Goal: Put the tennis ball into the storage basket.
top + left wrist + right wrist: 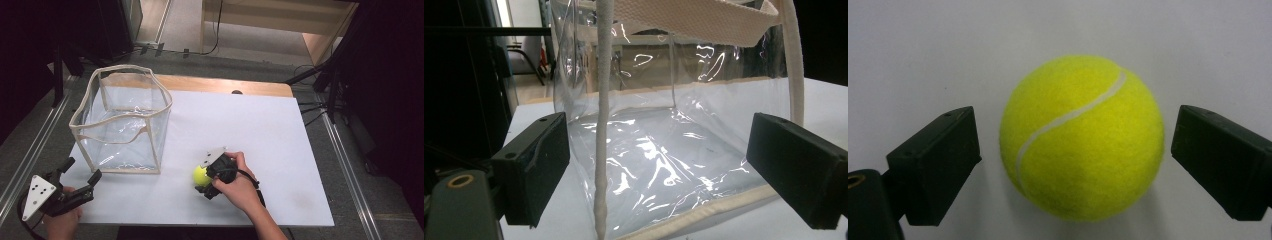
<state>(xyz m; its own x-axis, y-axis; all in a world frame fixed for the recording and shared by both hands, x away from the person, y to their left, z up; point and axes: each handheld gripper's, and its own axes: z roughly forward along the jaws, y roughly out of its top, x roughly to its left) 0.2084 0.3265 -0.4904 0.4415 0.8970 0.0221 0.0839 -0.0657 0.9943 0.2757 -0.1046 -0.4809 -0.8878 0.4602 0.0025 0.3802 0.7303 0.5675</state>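
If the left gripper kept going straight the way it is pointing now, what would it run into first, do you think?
Most likely the clear bag: the open left gripper faces its near wall, with a white corner seam just inside the left-hand jaw. That seam would probably touch first, though depth is hard to judge.

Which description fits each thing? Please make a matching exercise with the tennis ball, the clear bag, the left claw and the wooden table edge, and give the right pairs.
Things:
1. tennis ball
2. clear bag
3. left claw
4. wooden table edge

Descriptions:
A. open, aimed at the near corner of the transparent walls
B. on the far side, beyond the white sheet
C. lies on the white sheet between the open jaws of the right claw
D. stands open-topped at the far left of the sheet, nothing visible inside

Pairs: 1-C, 2-D, 3-A, 4-B
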